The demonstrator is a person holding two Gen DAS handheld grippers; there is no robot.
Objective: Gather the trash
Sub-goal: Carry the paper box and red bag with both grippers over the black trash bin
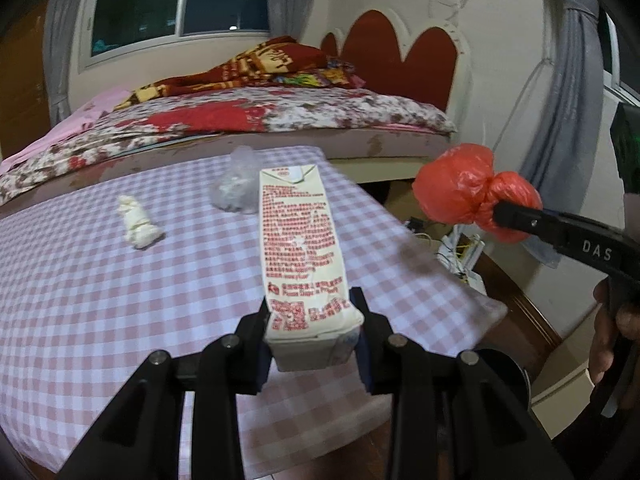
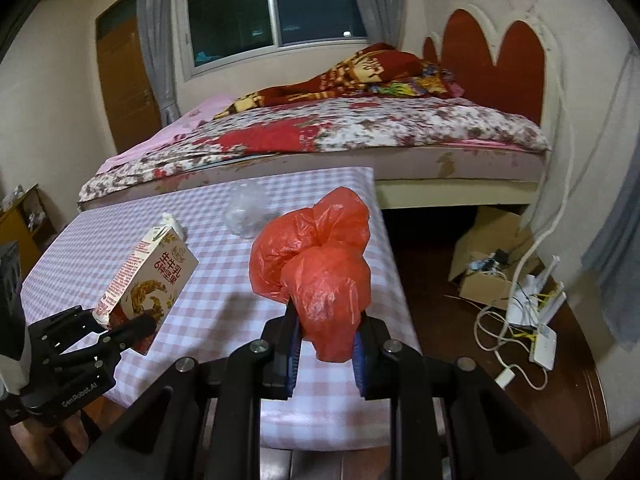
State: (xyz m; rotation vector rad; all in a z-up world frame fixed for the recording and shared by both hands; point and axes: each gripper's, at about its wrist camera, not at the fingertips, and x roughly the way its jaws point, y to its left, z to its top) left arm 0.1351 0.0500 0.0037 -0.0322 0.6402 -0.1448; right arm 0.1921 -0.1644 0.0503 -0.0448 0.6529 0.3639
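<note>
Left gripper (image 1: 316, 336) shut tight on carton (image 1: 302, 252) | right gripper (image 2: 326, 344) squeezing red bag (image 2: 316, 268) | above counter (image 1: 80, 280) | carry both level, no squashing, no dropping.

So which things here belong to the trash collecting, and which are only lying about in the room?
Part of the job:
- milk carton, held in the left gripper
- red plastic bag, held in the right gripper
- crumpled tissue on the table
- clear plastic wad on the table

Just lying about:
- bed
- blanket
- cardboard box
- white cables
</note>
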